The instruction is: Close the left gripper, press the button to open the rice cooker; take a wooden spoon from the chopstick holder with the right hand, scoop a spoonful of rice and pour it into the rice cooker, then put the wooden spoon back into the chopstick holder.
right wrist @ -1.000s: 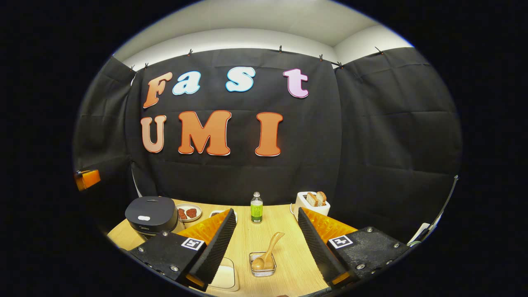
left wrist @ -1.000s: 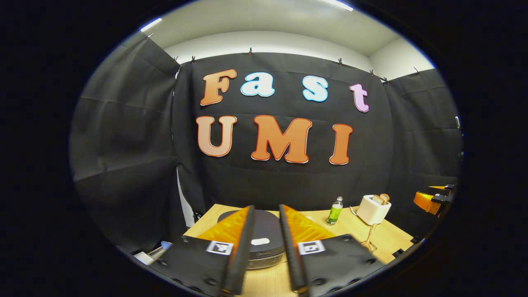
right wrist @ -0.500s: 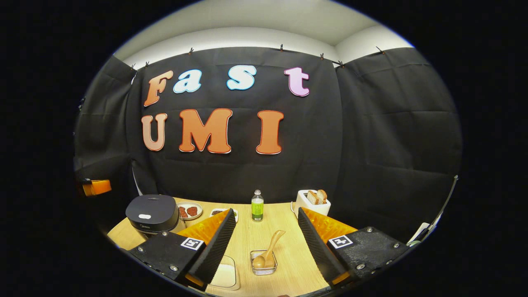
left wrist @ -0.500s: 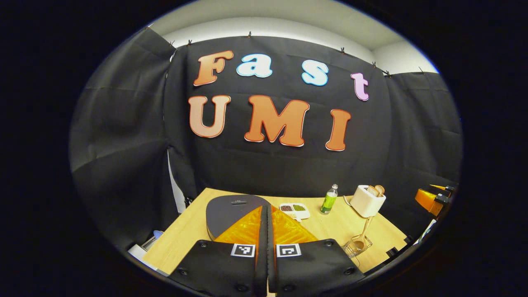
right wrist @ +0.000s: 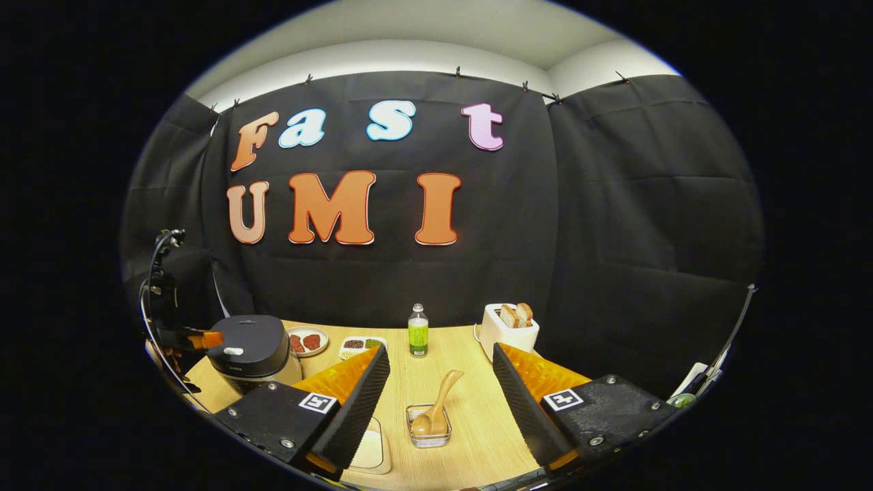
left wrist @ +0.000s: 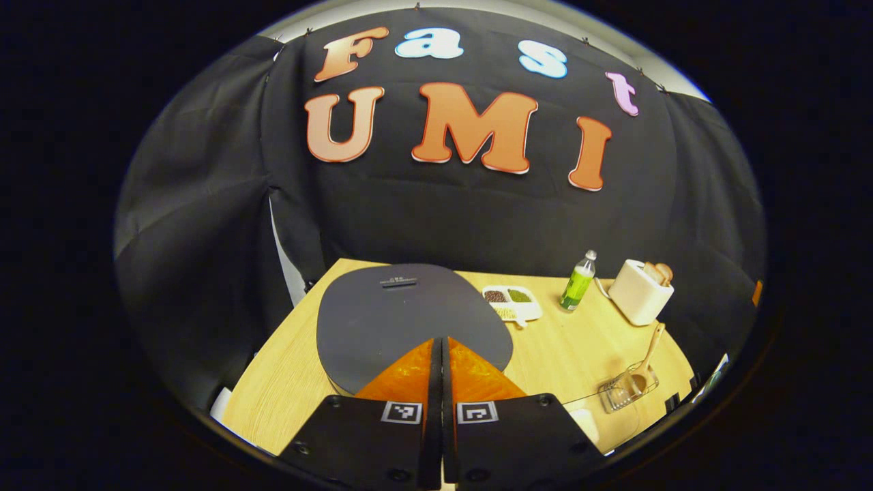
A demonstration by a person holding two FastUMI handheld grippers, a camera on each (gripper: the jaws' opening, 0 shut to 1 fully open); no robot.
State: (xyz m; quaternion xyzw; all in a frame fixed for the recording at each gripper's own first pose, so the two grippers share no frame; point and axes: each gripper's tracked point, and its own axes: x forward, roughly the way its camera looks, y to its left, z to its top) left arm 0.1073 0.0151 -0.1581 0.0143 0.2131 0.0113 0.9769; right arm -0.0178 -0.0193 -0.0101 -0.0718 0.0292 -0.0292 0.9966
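Left tool (left wrist: 440, 344) lower, closed empty over rice cooker (left wrist: 409, 320); wooden spoon (right wrist: 436, 402) in chopstick holder (right wrist: 428, 436).

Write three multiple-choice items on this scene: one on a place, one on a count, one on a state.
1. Where is the light wooden spoon?
A. in the clear holder
B. in the white toaster
C. on the black rice cooker

2. How many green drink bottles stand on the wooden table?
A. three
B. one
C. two

3. How are the left gripper's fingers?
A. wide apart
B. around the spoon
C. pressed together

A: its bowl rests in the holder.
B: a single bottle stands near the toaster.
C: the fingers meet over the cooker's lid.
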